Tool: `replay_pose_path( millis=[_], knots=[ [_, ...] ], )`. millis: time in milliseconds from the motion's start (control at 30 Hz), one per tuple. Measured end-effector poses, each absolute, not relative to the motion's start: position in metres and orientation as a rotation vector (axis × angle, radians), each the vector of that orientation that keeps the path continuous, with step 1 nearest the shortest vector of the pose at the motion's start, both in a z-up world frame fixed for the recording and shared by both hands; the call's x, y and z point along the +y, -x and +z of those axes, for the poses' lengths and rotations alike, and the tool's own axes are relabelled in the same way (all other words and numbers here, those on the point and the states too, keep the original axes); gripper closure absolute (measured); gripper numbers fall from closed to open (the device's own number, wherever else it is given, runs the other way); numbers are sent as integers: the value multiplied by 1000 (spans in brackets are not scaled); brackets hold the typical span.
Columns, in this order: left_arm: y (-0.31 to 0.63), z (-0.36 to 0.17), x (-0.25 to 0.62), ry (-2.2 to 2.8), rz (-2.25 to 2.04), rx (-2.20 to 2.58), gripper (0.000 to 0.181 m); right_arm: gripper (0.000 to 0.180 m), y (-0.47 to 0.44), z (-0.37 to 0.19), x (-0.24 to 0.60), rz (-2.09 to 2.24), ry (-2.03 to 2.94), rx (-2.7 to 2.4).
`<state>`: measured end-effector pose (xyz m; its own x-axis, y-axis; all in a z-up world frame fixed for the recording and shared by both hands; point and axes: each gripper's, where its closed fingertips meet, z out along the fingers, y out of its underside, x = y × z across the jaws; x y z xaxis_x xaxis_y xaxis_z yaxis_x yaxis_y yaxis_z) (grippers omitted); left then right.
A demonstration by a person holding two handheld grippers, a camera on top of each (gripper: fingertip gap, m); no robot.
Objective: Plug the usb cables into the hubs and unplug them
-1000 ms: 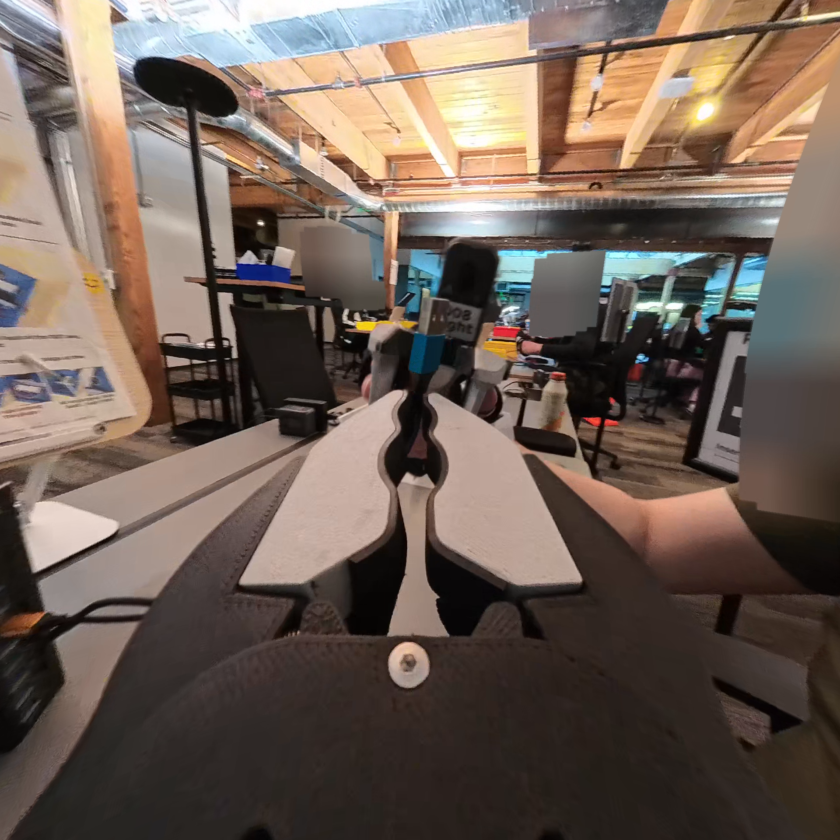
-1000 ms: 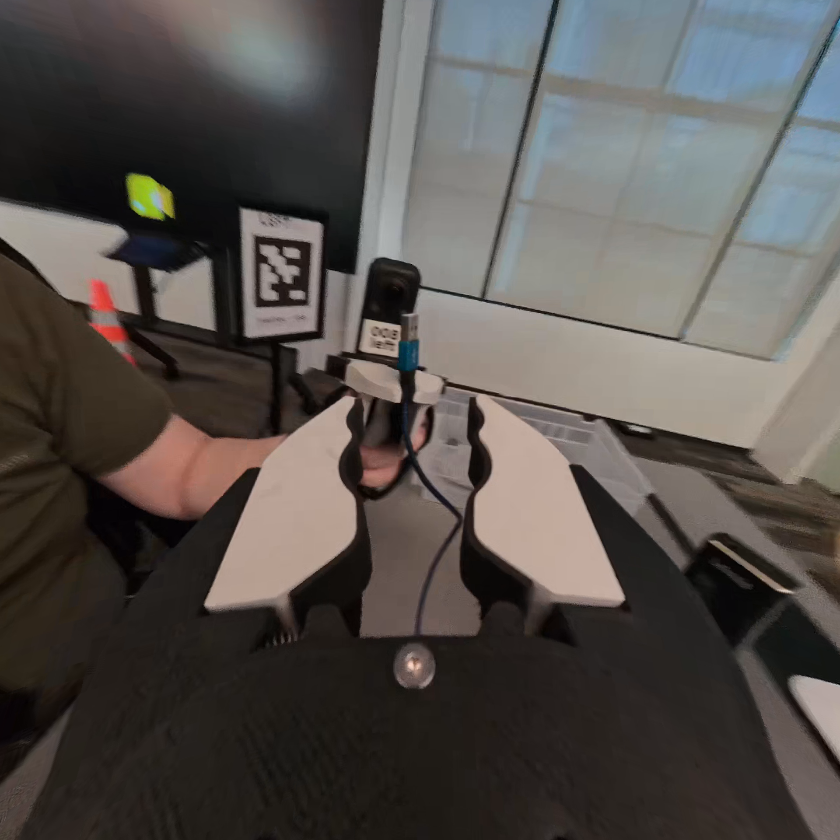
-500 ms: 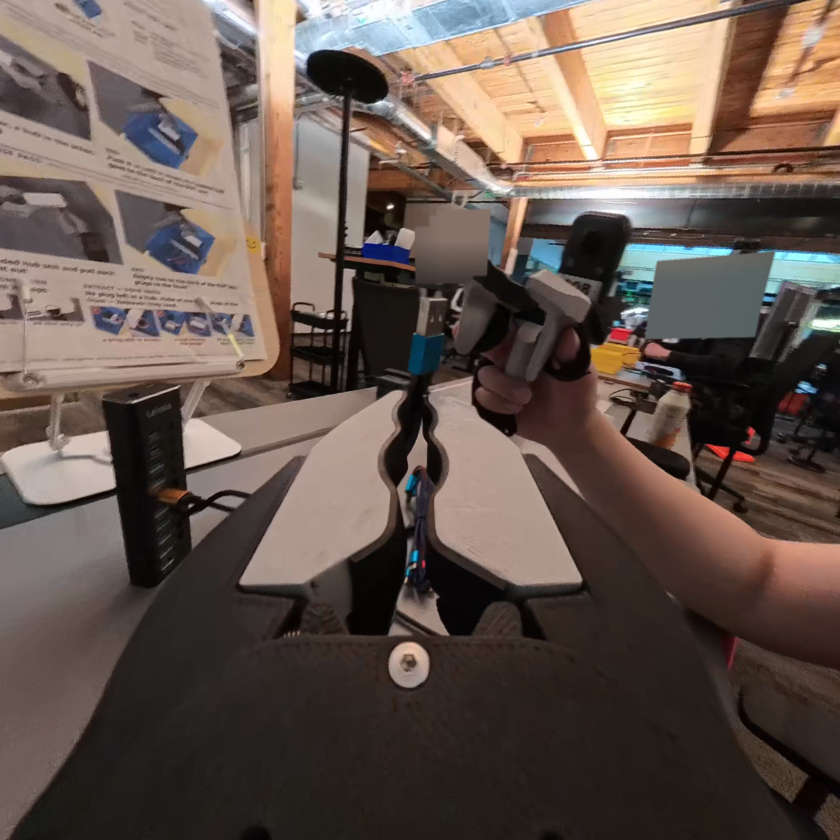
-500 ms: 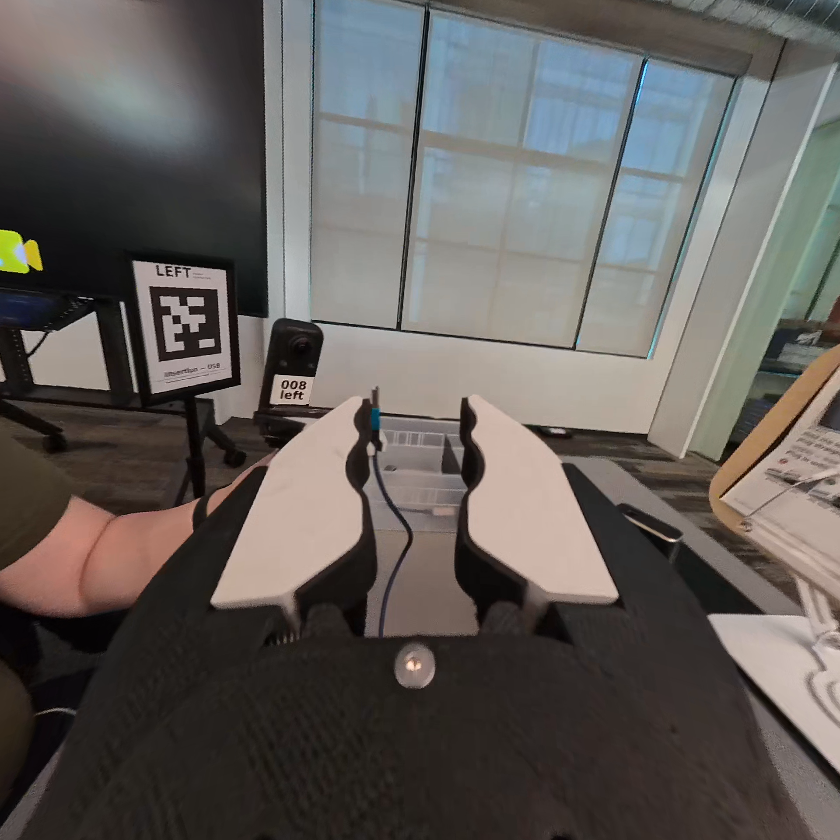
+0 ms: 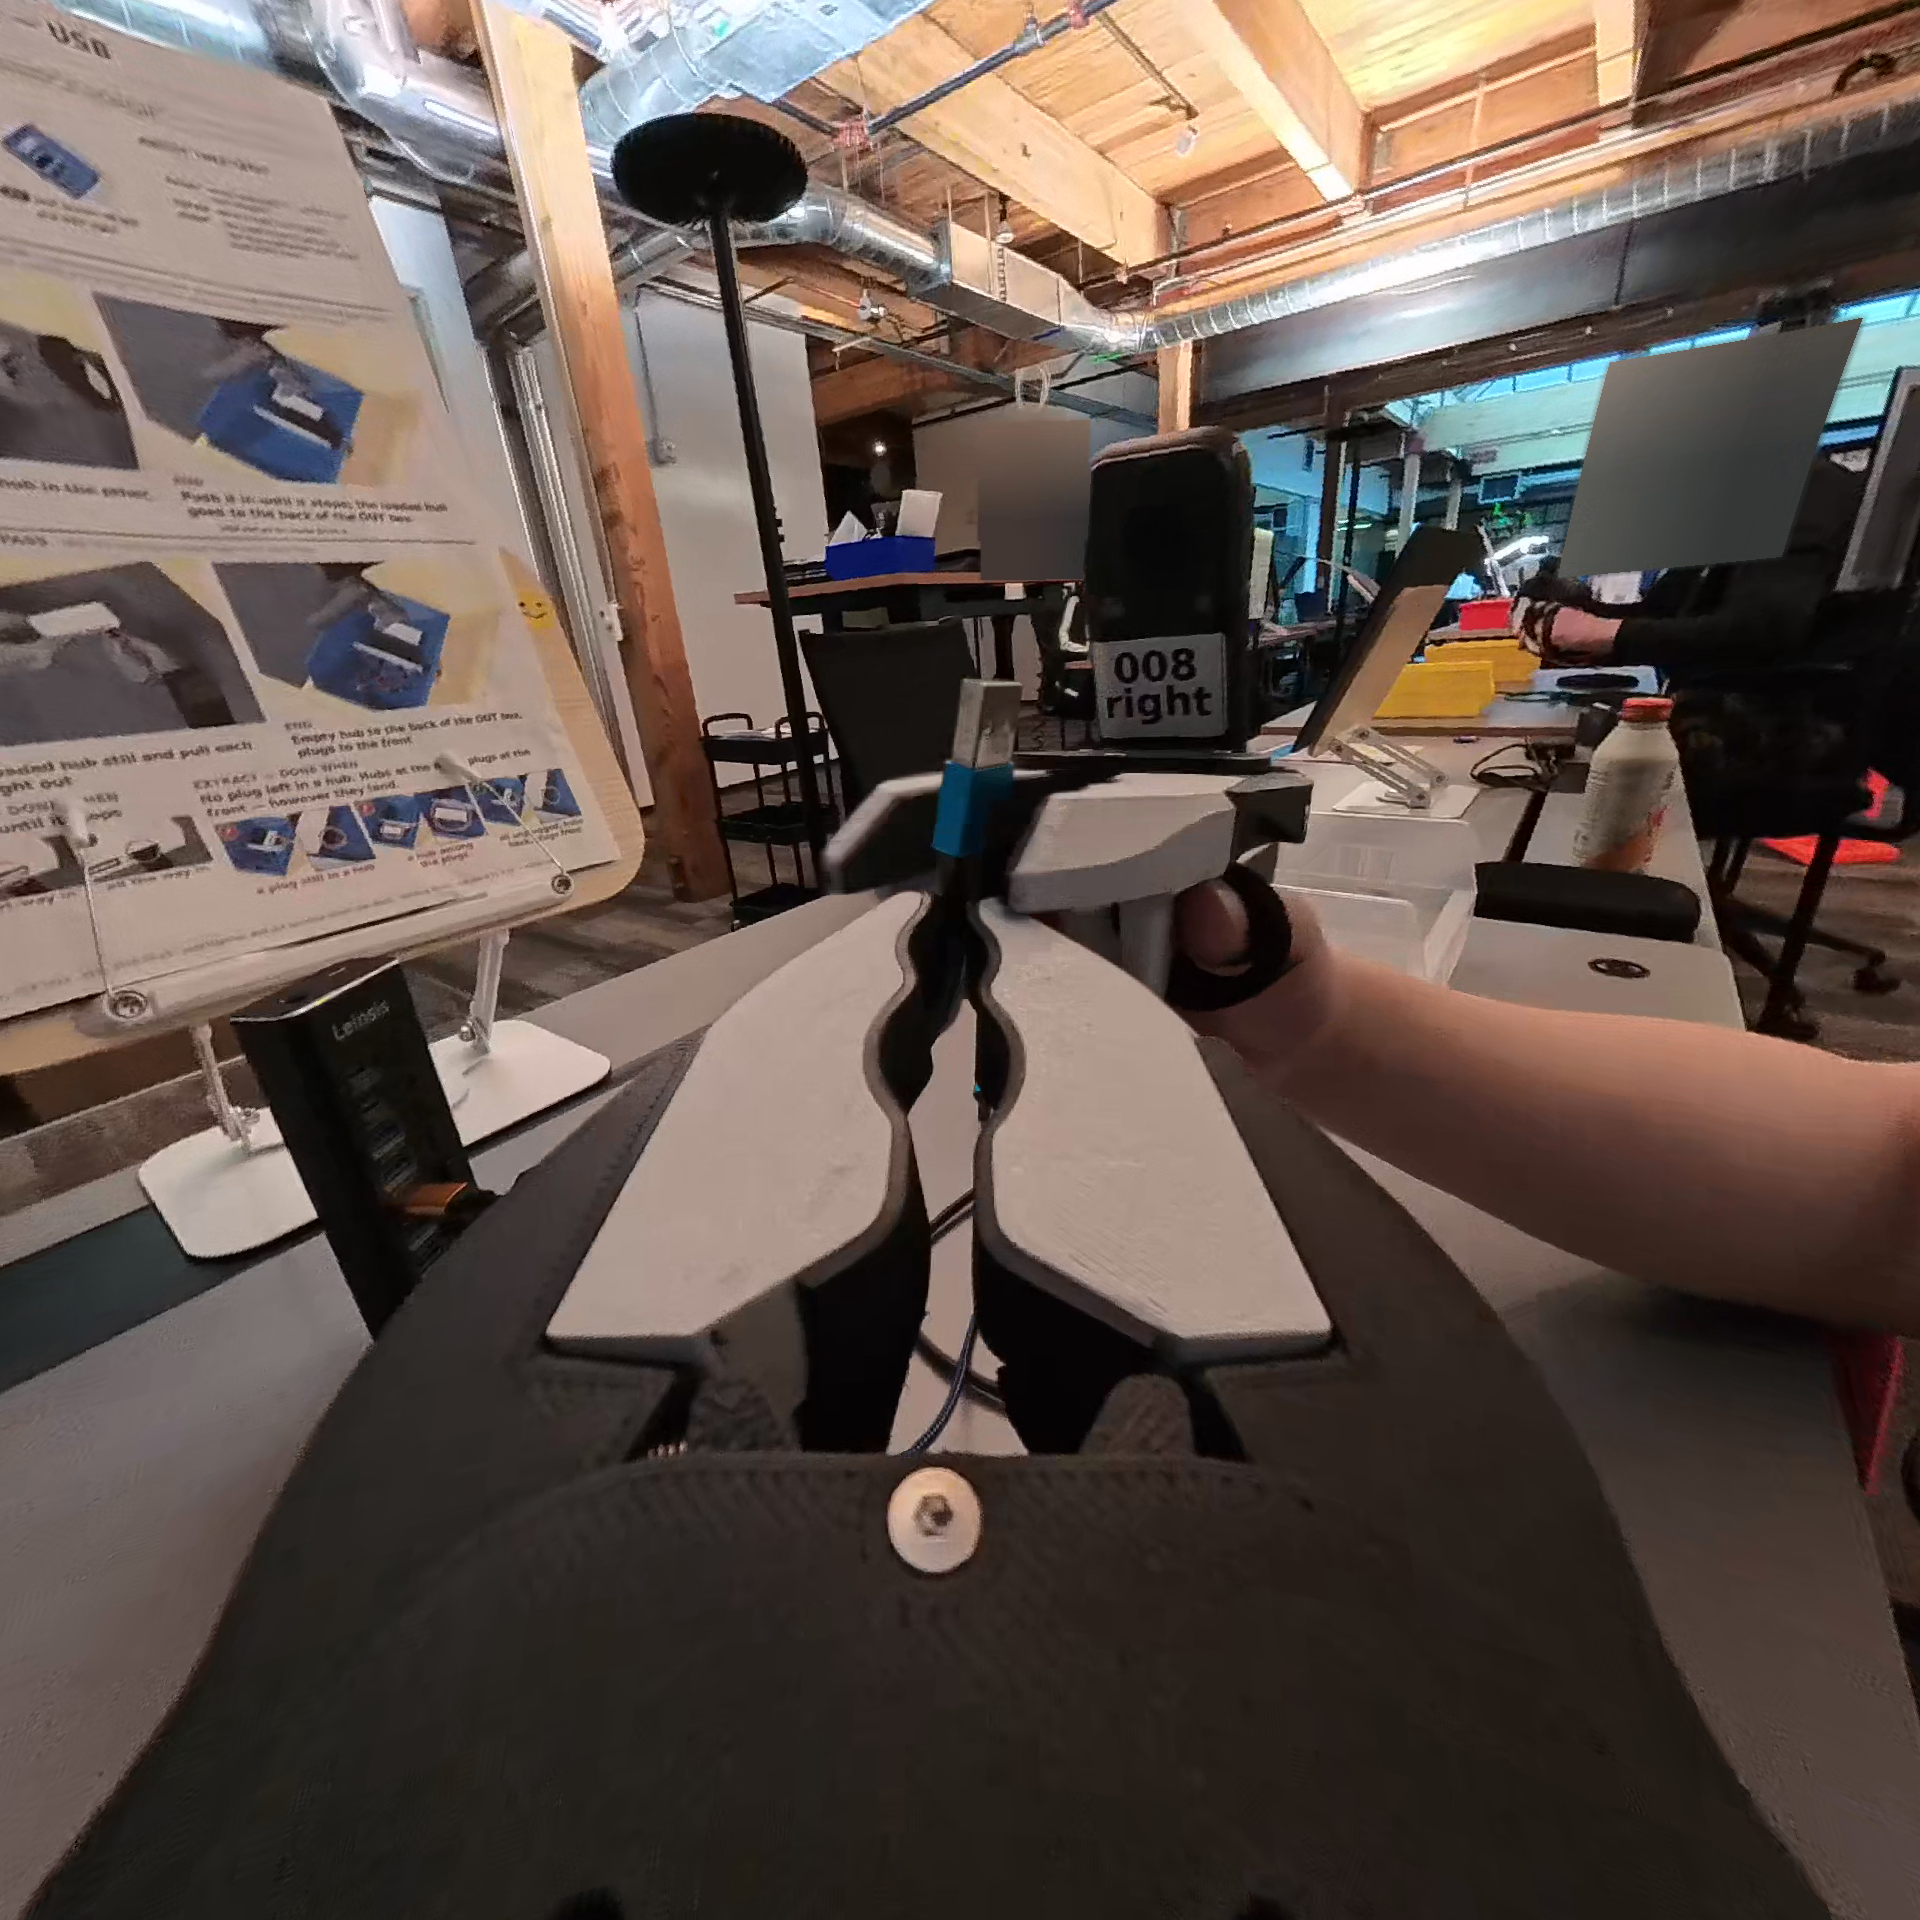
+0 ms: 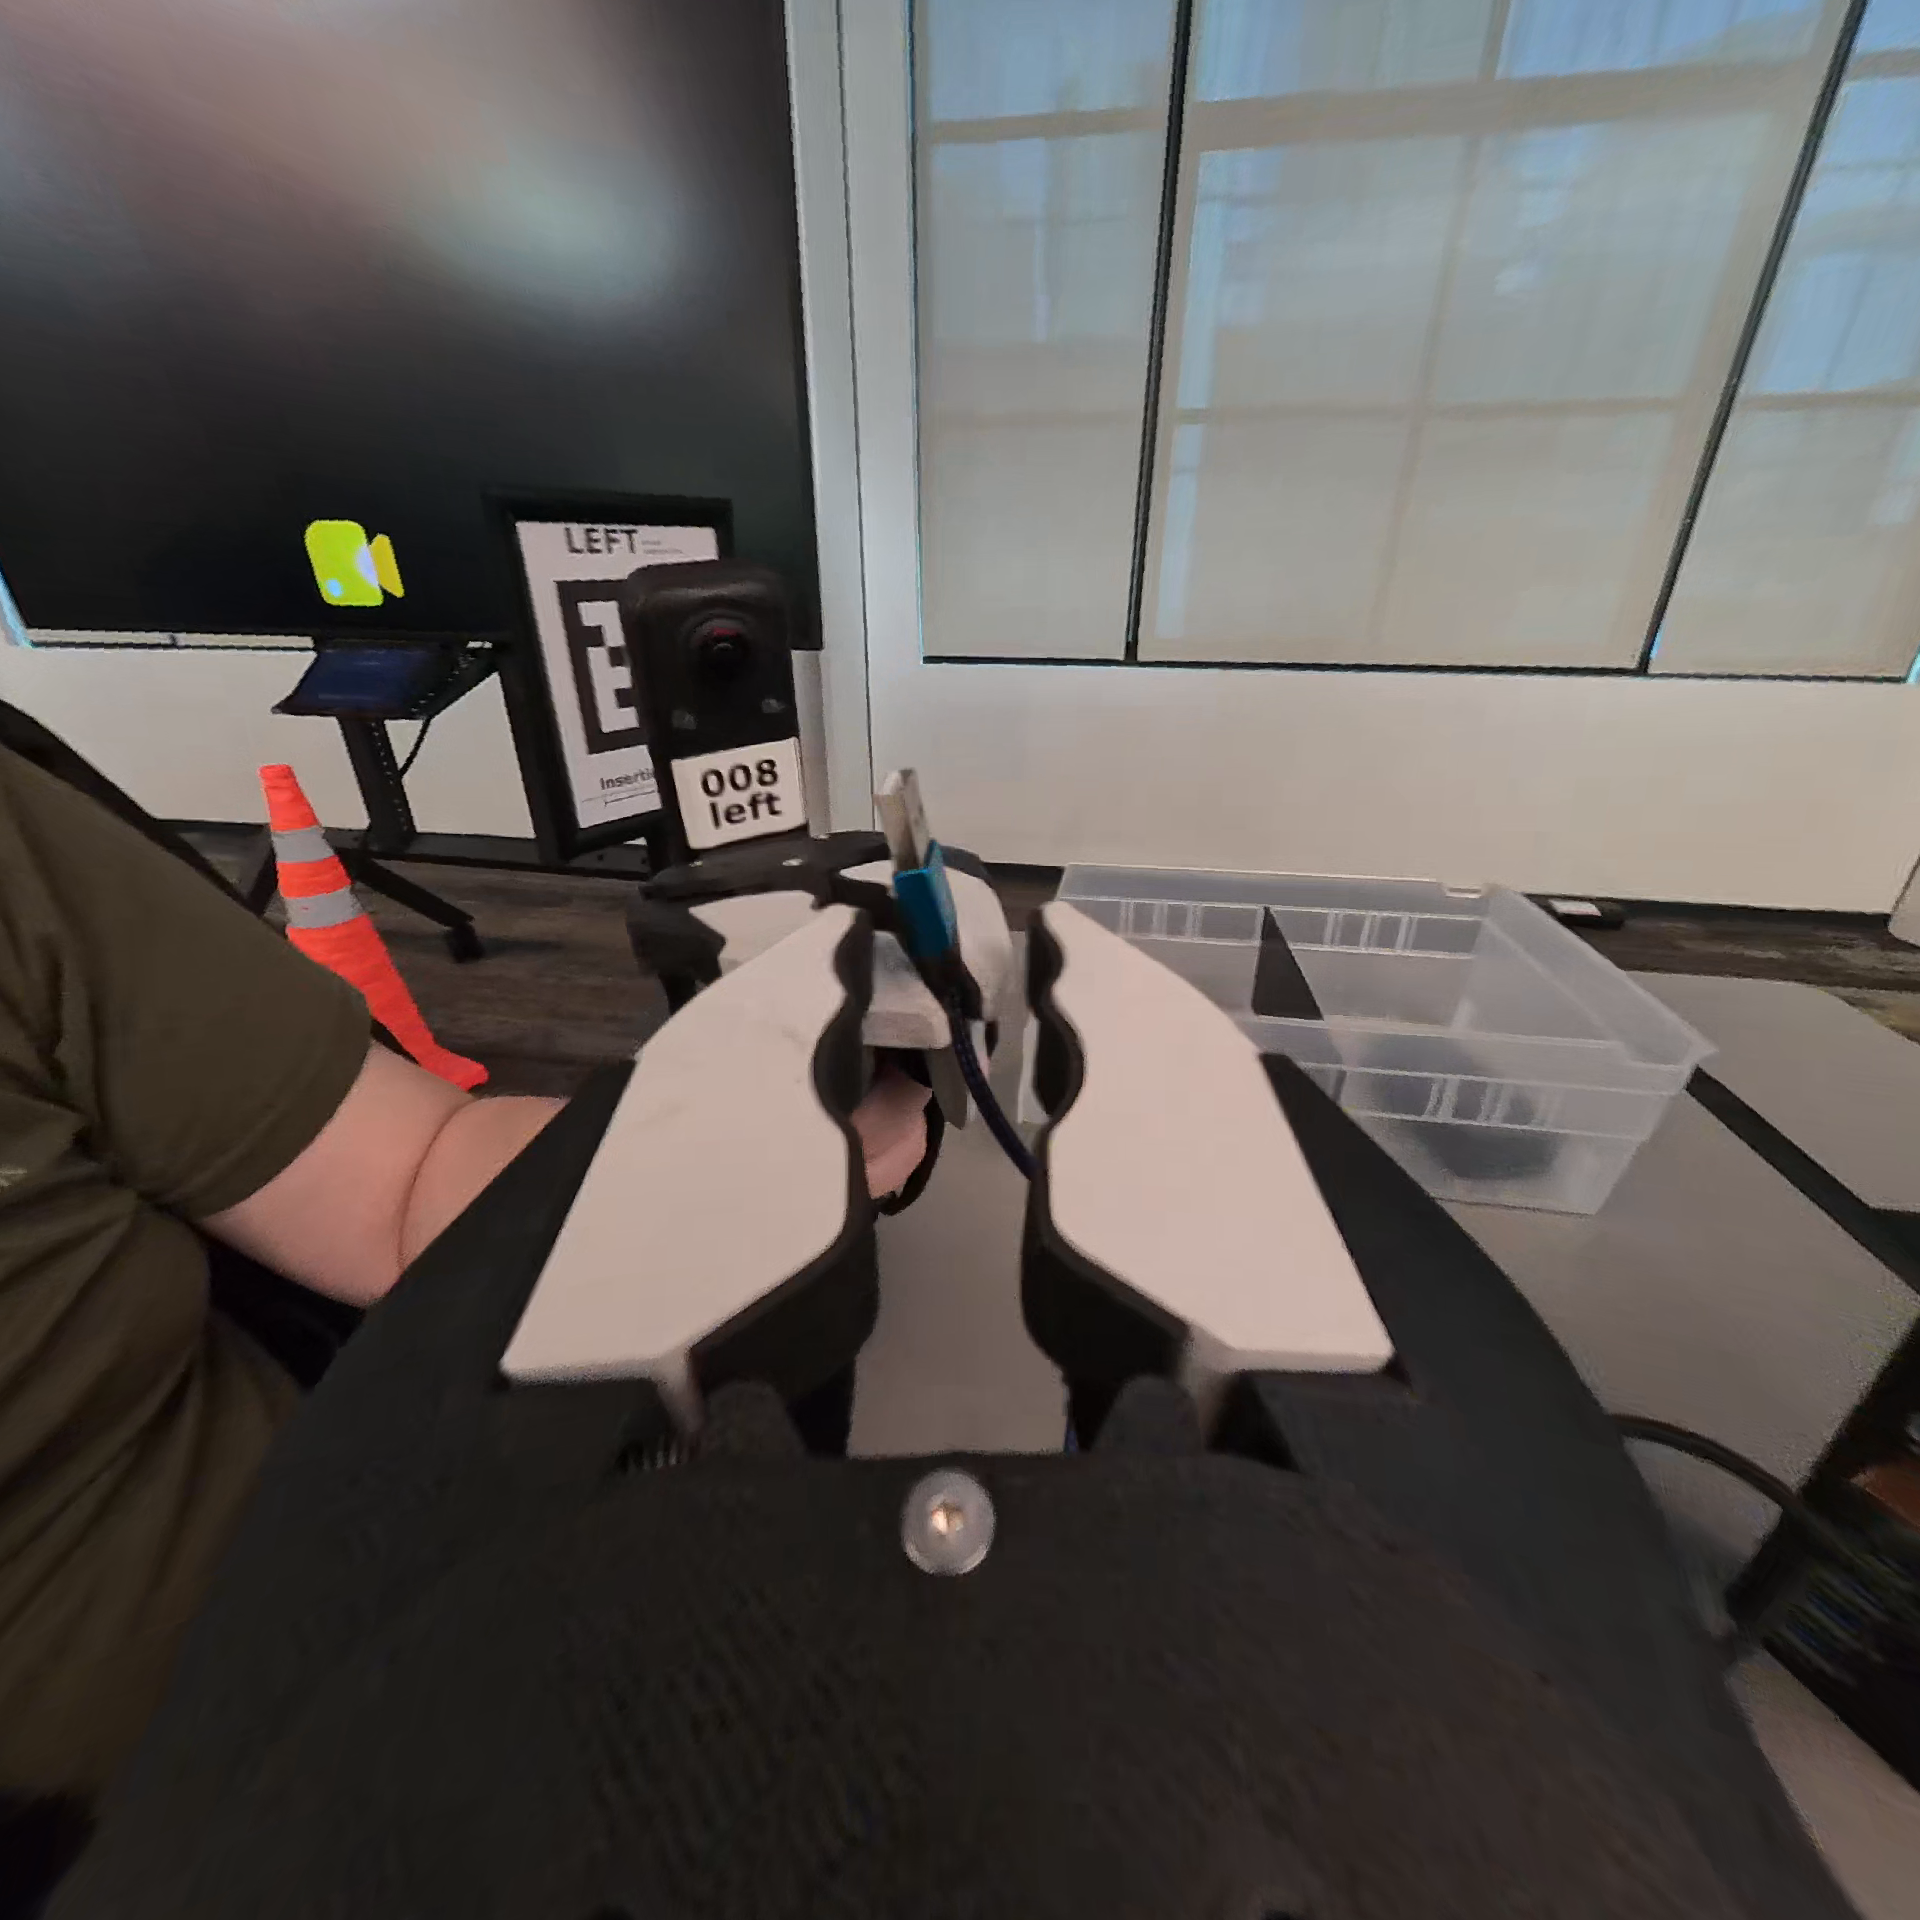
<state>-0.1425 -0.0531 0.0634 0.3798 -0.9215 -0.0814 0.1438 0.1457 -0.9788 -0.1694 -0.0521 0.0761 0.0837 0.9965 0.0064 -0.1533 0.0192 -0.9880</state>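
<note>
Instruction sheet on a wooden board (image 5: pixel 260 499) is standing at far left on a white wire stand (image 5: pixel 364 1122), resting on the grey table (image 5: pixel 135 1558). Tall black multi-port USB hub (image 5: pixel 358 1122) is standing upright just in front of that stand, with an orange-tipped plug (image 5: pixel 431 1200) sitting in one of its lower ports. Left gripper (image 5: pixel 948 914) is pinching together on the blue-collared USB cable with a silver metal plug (image 5: pixel 977 774); the plug is pointing up past the white fingertips (image 5: pixel 831 1029), tilted slightly right, and the braided blue cord is running down between the fingers toward the table. Cable is held in the air, well apart from the hub. Right gripper (image 5: pixel 1039 847) is facing the left one just behind the plug, held by a bare hand (image 5: pixel 1236 966), camera block on top. White bottle with a red cap (image 5: pixel 1621 790) is sitting on a far table at right.

In the right wrist view, right gripper (image 6: pixel 940 935) is standing with fingers apart, nothing between the pads. Left gripper (image 6: pixel 914 935) is showing through that gap, gripping the same USB cable (image 6: pixel 920 883). Orange traffic cone (image 6: pixel 332 925) is leaning on the floor at left. Clear plastic divided bin (image 6: pixel 1455 997) is resting on the table at far right.
</note>
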Motion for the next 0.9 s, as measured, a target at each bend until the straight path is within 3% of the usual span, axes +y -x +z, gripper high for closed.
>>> replay_pose_path(
  millis=[133, 233, 300, 367, 600, 633, 733, 900],
  knots=[
    [143, 63, -54, 1158, -931, 859, 180, 173, 170, 78, -55, 1148, 1079, -1049],
    [147, 62, -53, 1167, -914, 838, 179, 171, 171, 76, -53, 1126, 1079, -1041],
    [152, 60, -55, 1167, -910, 816, 180, 160, 171, 75, -51, 1115, 1058, -994],
    [157, 53, -57, 1189, -898, 801, 179, 172, 175, 69, -56, 1132, 1028, -1013],
    [178, 22, -64, 1260, -878, 766, 179, 174, 197, 37, -66, 1221, 1078, -1115],
    [181, 19, -65, 1272, -876, 763, 177, 174, 199, 32, -66, 1249, 1098, -1127],
    [198, 21, -67, 1287, -861, 736, 149, 174, 201, 21, -63, 1298, 1171, -1157],
    [212, 47, -80, 1315, -845, 850, 149, 174, 201, 14, -67, 1299, 1202, -1240]
  ],
)
